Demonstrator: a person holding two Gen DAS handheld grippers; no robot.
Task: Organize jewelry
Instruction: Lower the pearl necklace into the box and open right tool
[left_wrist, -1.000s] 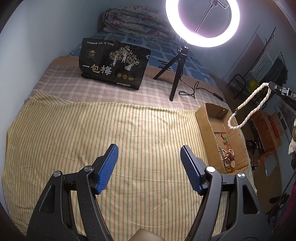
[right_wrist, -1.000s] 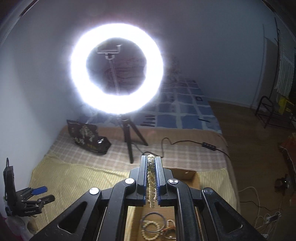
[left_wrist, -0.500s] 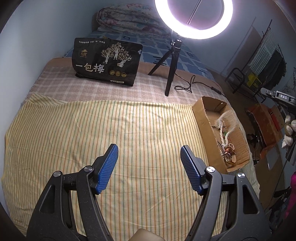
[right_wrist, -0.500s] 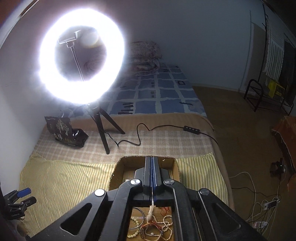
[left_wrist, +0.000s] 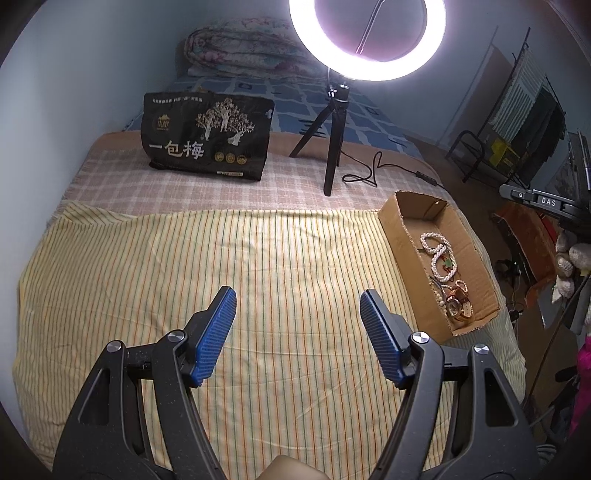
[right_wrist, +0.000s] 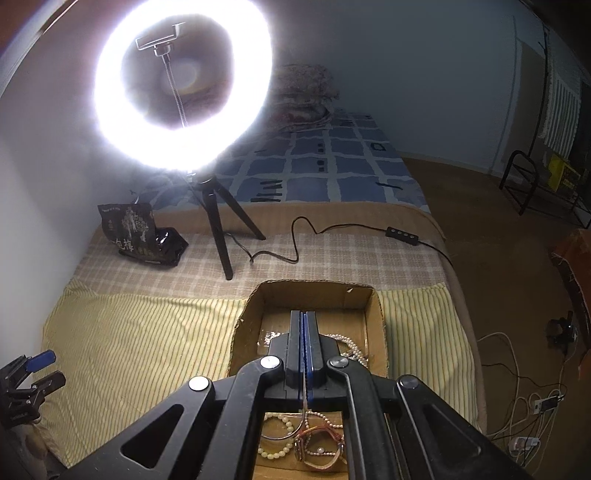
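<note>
A cardboard box (left_wrist: 406, 243) sits at the right end of the striped yellow cloth (left_wrist: 184, 258). In it lie a white pearl necklace (left_wrist: 430, 248), bead bracelets and a brown-strapped watch (left_wrist: 458, 306). My left gripper (left_wrist: 297, 295) hangs open over the bare cloth, left of the box, with nothing between its blue pads. My right gripper (right_wrist: 303, 314) points down over the box (right_wrist: 314, 286), jaws pressed together. The pearl necklace (right_wrist: 351, 341) lies beside and under its fingers. A bead bracelet (right_wrist: 275, 452) and the watch (right_wrist: 321, 454) show below them.
A lit ring light (left_wrist: 369, 72) on a black tripod (left_wrist: 334, 162) stands behind the box, its cable (left_wrist: 369, 173) looping across the checked blanket. A black snack bag (left_wrist: 207, 140) stands at the back left. The bed edge drops to the floor just right of the box.
The pearl necklace that hung from my right gripper now lies in the box. That gripper has come down over the box, and its jaws have gone fully together. The left gripper has stayed open.
</note>
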